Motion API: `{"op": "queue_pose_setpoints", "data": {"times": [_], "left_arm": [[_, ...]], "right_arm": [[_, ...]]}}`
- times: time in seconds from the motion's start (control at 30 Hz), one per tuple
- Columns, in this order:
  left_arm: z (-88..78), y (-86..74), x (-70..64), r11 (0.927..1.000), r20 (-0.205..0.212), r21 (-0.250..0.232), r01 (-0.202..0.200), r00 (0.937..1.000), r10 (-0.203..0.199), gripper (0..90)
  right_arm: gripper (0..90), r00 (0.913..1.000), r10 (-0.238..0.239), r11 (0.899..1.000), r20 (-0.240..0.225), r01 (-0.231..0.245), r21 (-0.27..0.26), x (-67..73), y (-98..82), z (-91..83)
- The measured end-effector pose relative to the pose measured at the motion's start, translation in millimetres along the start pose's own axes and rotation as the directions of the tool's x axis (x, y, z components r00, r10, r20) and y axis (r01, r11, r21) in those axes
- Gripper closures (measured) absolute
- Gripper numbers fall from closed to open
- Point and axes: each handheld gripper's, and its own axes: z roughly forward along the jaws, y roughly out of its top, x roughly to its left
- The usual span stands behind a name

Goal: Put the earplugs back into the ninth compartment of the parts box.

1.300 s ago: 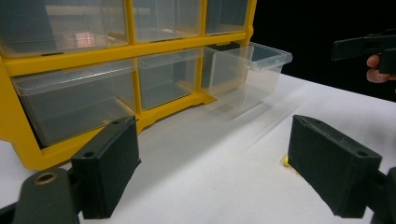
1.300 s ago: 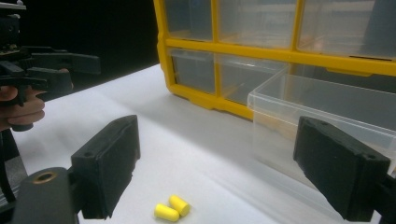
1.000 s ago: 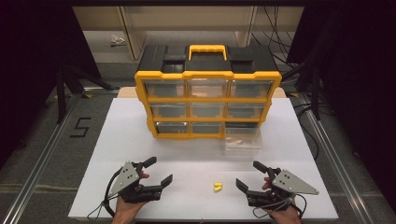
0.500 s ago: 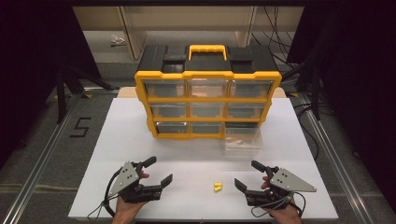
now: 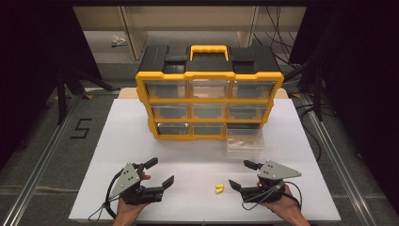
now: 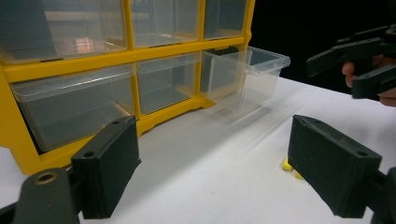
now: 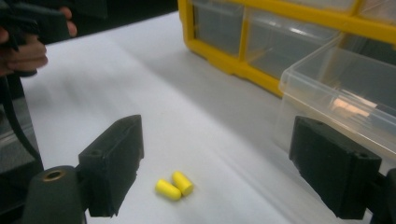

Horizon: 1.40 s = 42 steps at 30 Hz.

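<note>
On a white table (image 5: pixel 117 141), the left gripper (image 5: pixel 157 175) rests with its jaws spread wide and empty, while two small yellow earplugs (image 5: pixel 219 189) lie touching each other between it and the right gripper (image 5: pixel 241 175) — also wide open, holding nothing. Behind them stands a yellow drawer organizer (image 5: pixel 209 106), its clear bottom-right drawer (image 5: pixel 244 141) pulled out. The plugs look light, soft and squashy — likely to roll, best pinched gently across the middle, one at a time.

2 earplugs (image 5: pixel 218 189) lie on the desk (image 5: pixel 117 136) between the left claw (image 5: pixel 160 174) and right claw (image 5: pixel 241 175); behind them stands the drawer cabinet (image 5: pixel 209 106), 1 drawer (image 5: pixel 244 141) pulled out.
</note>
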Motion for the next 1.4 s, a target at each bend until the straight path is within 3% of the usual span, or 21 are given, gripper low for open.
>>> {"op": "queue_pose_setpoints", "data": {"times": [0.17,0.3,0.47,0.67,0.7,0.73,0.8,0.83,0.87,0.93,1.07,1.27,1.3,1.4], "left_arm": [[-0.2,0.0,0.3,1.0000,-0.001,-0.004,0.001,1.0000,-0.001,16.2],[-0.1,0.0,0.2,1.0000,-0.001,-0.003,-0.001,1.0000,0.001,16.2],[-0.3,0.0,0.5,0.9999,0.002,-0.008,0.007,1.0000,-0.007,16.2],[-0.2,-0.1,0.6,0.9999,0.001,-0.008,0.008,1.0000,-0.008,16.2],[-0.2,-0.1,0.6,0.9999,0.001,-0.008,0.008,1.0000,-0.008,16.2],[-0.1,-0.1,0.6,0.9999,0.001,-0.007,0.007,1.0000,-0.007,16.2],[-0.2,-0.1,0.6,0.9999,0.001,-0.008,0.007,1.0000,-0.007,16.2],[-0.2,-0.1,0.6,0.9999,0.001,-0.008,0.007,1.0000,-0.007,16.2],[-0.2,-0.1,0.6,0.9999,0.000,-0.008,0.007,1.0000,-0.007,16.2],[-0.1,-0.1,0.8,0.9999,0.000,-0.008,0.008,1.0000,-0.008,16.2],[0.1,-0.1,0.7,1.0000,-0.002,-0.005,0.007,1.0000,-0.007,16.2],[0.0,0.0,0.8,1.0000,-0.004,-0.006,0.008,1.0000,-0.008,16.2],[0.0,0.0,0.7,1.0000,-0.004,-0.005,0.008,1.0000,-0.008,16.2],[0.2,-0.1,1.0,1.0000,-0.005,-0.004,0.008,1.0000,-0.008,16.2]], "right_arm": [[21.4,0.9987,-0.043,0.996,-0.029,0.045,0.077,-1.1,6.0,12.5],[23.4,0.9958,-0.072,0.987,-0.056,0.080,0.143,1.1,8.9,22.0],[27.3,0.9895,-0.114,0.964,-0.089,0.132,0.230,4.0,9.8,36.6],[33.0,0.9826,-0.140,0.938,-0.122,0.171,0.302,6.9,10.5,52.2],[33.0,0.9826,-0.140,0.938,-0.122,0.171,0.302,6.9,10.5,52.2],[35.1,0.9798,-0.152,0.927,-0.130,0.187,0.324,7.6,10.4,57.2],[37.8,0.9784,-0.154,0.917,-0.137,0.194,0.349,7.1,9.8,62.0],[37.8,0.9784,-0.154,0.917,-0.137,0.194,0.349,7.1,9.8,62.0],[40.5,0.9770,-0.159,0.906,-0.142,0.202,0.373,6.2,8.7,66.2],[43.3,0.9751,-0.166,0.896,-0.146,0.212,0.391,4.7,7.5,69.7],[48.1,0.9750,-0.165,0.881,-0.149,0.214,0.422,2.1,5.8,74.9],[53.9,0.9757,-0.150,0.874,-0.160,0.206,0.439,0.7,5.8,79.9],[56.0,0.9750,-0.146,0.867,-0.168,0.207,0.453,0.1,5.4,82.6],[58.8,0.9718,-0.143,0.860,-0.188,0.216,0.462,1.2,5.6,84.3]]}}
